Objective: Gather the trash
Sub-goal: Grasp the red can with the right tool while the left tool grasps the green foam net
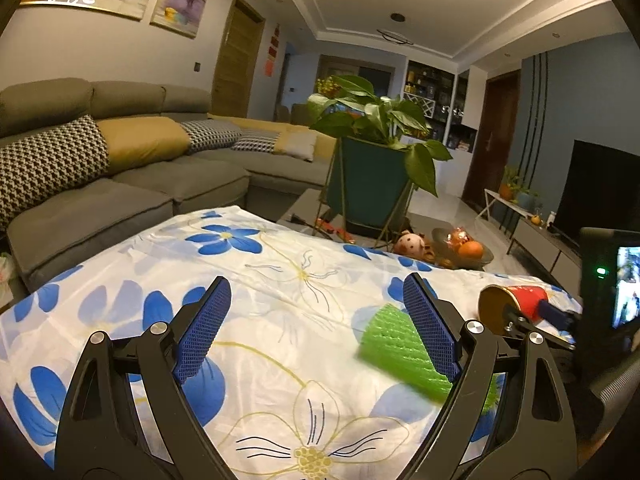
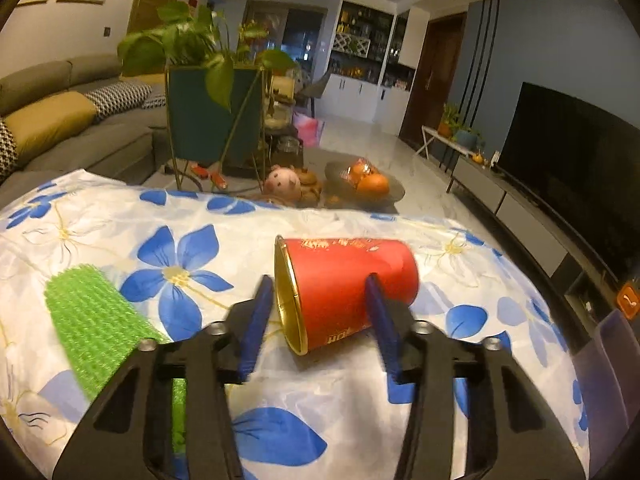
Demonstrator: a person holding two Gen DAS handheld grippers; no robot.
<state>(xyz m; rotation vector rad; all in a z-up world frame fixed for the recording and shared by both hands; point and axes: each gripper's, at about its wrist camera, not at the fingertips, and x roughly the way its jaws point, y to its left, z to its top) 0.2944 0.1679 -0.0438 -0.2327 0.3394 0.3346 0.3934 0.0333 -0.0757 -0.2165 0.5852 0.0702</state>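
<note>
A red paper cup (image 2: 344, 292) with a gold inside lies on its side on the flowered cloth (image 2: 160, 240), rim to the left. My right gripper (image 2: 320, 300) is shut on the cup, one blue finger (image 2: 256, 320) at the rim and the other against its red wall. In the left wrist view the cup (image 1: 516, 304) shows at the right with that gripper on it. A green foam mesh piece (image 1: 400, 352) lies on the cloth beside my left gripper's right finger (image 1: 430, 328). My left gripper (image 1: 318, 312) is open and empty above the cloth (image 1: 280, 280). The mesh also shows in the right wrist view (image 2: 92, 320).
Beyond the cloth stand a potted plant in a teal planter (image 1: 368, 184), a pink pig toy (image 2: 282, 182) and a bowl of oranges (image 2: 366, 184). A grey sofa (image 1: 120, 184) is at the left, a TV (image 2: 568, 160) at the right.
</note>
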